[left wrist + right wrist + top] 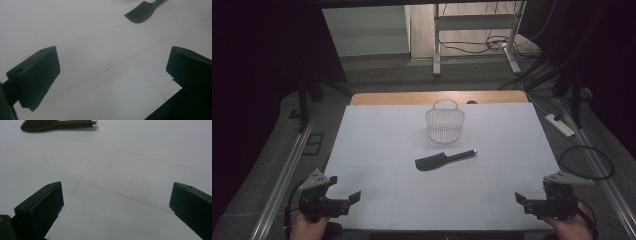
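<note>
While both my left gripper (346, 192) and right gripper (523, 200) stood wide and empty at the near corners, the black brush (444, 160) lay mid-table before the basket (445, 124); its thin handle could slip when pinched

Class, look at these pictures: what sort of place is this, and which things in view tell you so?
Probably a lab or workshop set up for recording: a white-covered table, a metal desk frame with loose cables behind it, and a power strip on the floor.

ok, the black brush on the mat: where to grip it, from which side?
Probably the brush by its slim handle near the metal-tipped end, coming from above with the right gripper, fingers across the handle. It lies flat, handle angled toward the right; the wide head looks harder to pinch.
</note>
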The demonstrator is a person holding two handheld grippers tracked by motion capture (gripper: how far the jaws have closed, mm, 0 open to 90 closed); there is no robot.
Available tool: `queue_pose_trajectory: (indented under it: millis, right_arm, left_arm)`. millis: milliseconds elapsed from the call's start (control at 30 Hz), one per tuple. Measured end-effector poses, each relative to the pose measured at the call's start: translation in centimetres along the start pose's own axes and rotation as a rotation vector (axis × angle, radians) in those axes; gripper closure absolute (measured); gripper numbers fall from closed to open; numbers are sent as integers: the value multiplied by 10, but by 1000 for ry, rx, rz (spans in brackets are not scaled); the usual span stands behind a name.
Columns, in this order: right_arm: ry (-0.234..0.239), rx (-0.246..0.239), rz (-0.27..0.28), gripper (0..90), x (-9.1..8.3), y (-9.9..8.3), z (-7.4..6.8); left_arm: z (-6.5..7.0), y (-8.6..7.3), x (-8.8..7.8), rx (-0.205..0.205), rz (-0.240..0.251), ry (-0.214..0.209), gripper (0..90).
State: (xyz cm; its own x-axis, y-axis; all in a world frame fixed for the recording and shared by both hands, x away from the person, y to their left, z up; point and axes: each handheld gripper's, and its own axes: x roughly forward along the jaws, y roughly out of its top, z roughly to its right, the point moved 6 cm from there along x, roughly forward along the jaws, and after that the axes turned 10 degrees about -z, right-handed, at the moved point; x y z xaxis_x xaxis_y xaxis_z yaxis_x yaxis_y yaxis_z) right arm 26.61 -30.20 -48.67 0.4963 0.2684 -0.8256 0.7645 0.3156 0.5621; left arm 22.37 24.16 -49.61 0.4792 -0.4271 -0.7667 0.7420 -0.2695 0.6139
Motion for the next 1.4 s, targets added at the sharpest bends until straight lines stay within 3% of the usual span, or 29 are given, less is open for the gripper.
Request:
queue_pose_trajectory:
  millis: [1000,1233,1400]
  right_arm:
    - [0,-18,-44,0,4,-1,-2]
    - [4,-19,-41,0,3,-1,-2]
    - [12,-23,-40,0,3,-1,-2]
  left_arm:
    - [0,1,2,-3,-16,9,0]
    - [-2,0,1,5,-17,52,0]
    - [-3,0,1,-1,-14,43,0]
